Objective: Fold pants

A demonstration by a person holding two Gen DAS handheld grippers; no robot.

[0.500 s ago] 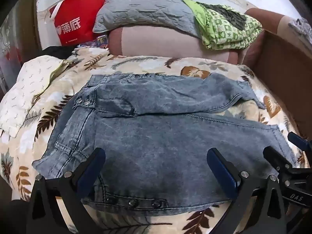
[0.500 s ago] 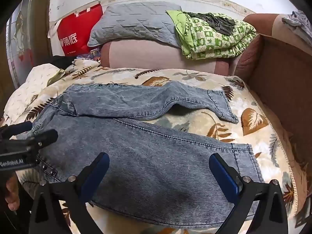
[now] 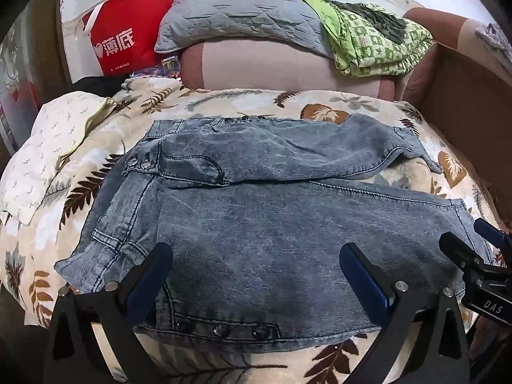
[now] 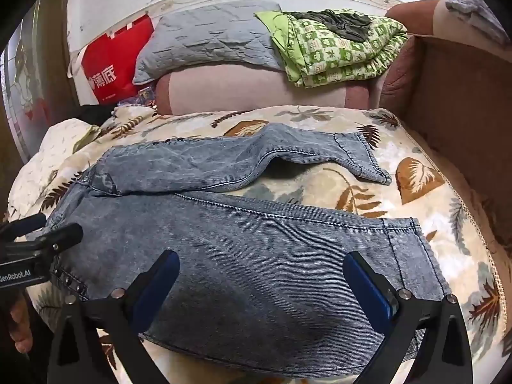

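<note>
**Both grippers hovered open over the spread jeans**

The left gripper (image 3: pixel 256 275) hung with its blue-padded fingers (image 3: pixel 150 281) spread wide apart, nothing caught between them. Directly under and ahead of it lay the faded blue jeans (image 3: pixel 272 224), spread across a leaf-patterned bedspread (image 3: pixel 57 192). The studded hem (image 3: pixel 220 329) of the nearer leg sat just below the left gripper's fingers, close to the near edge of the bed. The right gripper (image 4: pixel 260 283) was likewise wide open and empty, poised above the nearer leg's lower part, with that leg's cuff (image 4: pixel 412 256) to its right. Part of a hand (image 4: pixel 19 326) showed at the lower left of the right wrist view.

Beyond both tools, the farther leg (image 4: pixel 224 166) lay roughly alongside the nearer one, with bedspread showing between the two cuffs. Farther still stood a pink bolster (image 3: pixel 272 64), with a grey quilted pillow (image 3: pixel 240 12) and a folded green patterned blanket (image 3: pixel 374 41) on top. A red bag (image 3: pixel 128 32) leaned against the wall to the far left.
</note>
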